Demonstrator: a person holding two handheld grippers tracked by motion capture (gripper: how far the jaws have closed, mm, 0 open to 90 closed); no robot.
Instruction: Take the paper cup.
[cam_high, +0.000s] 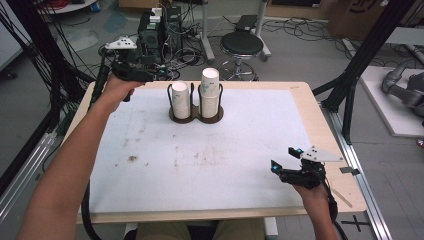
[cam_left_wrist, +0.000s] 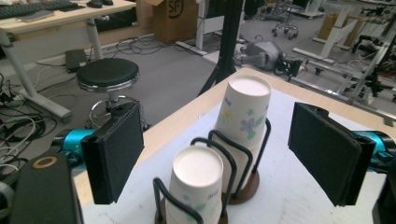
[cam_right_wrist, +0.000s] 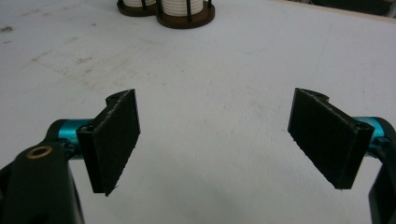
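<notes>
We see two stacks of white paper cups (cam_high: 181, 99) standing upright in a dark wire holder (cam_high: 196, 114). It sits at the table's twelve o'clock edge.

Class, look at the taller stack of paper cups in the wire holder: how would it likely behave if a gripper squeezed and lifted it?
The taller stack of paper cups is probably light, being thin paper. Its walls would likely dent under a hard squeeze, though nesting may stiffen them. The wire holder hugs only its lower part, so it may tilt if pushed near the top.
</notes>
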